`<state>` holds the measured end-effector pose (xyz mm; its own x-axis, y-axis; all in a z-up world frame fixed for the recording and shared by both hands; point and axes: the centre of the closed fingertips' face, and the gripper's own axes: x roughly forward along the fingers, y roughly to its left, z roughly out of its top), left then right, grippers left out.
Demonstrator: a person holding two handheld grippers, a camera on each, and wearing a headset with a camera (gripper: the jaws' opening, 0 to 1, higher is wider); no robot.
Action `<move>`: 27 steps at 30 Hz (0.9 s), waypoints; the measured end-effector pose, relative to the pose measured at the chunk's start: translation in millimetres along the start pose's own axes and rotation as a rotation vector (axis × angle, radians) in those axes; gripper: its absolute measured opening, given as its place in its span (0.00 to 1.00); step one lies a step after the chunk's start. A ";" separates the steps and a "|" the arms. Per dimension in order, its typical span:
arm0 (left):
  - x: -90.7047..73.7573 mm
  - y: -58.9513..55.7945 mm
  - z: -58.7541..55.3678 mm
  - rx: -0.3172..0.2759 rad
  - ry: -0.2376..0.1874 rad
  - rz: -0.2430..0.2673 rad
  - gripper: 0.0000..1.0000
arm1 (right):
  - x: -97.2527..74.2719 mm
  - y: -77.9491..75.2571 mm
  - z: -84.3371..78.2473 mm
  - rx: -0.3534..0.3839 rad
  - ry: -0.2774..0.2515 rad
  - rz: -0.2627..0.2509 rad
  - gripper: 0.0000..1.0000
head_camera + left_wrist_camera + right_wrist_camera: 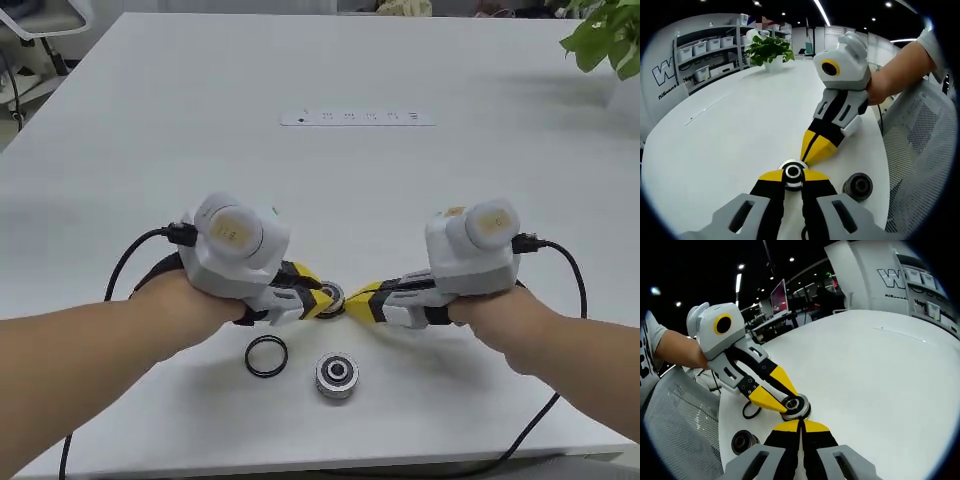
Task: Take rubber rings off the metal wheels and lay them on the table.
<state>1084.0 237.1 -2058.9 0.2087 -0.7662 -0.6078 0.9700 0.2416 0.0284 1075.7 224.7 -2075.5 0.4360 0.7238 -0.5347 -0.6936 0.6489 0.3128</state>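
Two-handed hold. Clamped narrow on metal wheel (793,172) with left gripper (316,298); touched at its rim with right gripper (800,425), tips pinched together, unclear whether nipping the rubber. Nearby on table (420,170): loose rubber ring (266,356), second wheel (337,374). Likely to slip off if pulled on so shallow a bite; likely to wrench wheel from left jaws if tugged sideways.

Left gripper (320,298) and right gripper (354,298) meet tip to tip, jaws seemingly closed.
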 end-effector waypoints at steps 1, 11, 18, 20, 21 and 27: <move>0.0 0.1 0.0 0.000 0.000 0.000 0.07 | -0.4 0.3 0.7 0.010 -0.005 0.000 0.00; 0.6 1.0 -0.3 -0.002 0.001 0.003 0.07 | -3.9 4.5 6.6 0.072 -0.038 -0.006 0.00; 0.8 0.7 0.0 -0.002 0.003 0.006 0.07 | -5.2 3.4 8.2 0.083 -0.046 -0.003 0.00; 0.9 0.8 0.1 -0.003 0.003 0.006 0.07 | -4.7 3.3 8.8 0.089 -0.046 -0.004 0.00; 0.8 0.9 0.1 -0.003 0.003 0.007 0.07 | -4.7 3.8 9.3 0.095 -0.047 -0.003 0.00; 0.7 1.1 0.0 -0.004 0.003 0.007 0.07 | -4.9 5.2 10.8 0.104 -0.053 -0.002 0.00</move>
<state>1085.1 236.8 -2059.3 0.2154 -0.7623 -0.6103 0.9678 0.2499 0.0294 1076.2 227.1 -2062.8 0.4691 0.7318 -0.4944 -0.6303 0.6695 0.3930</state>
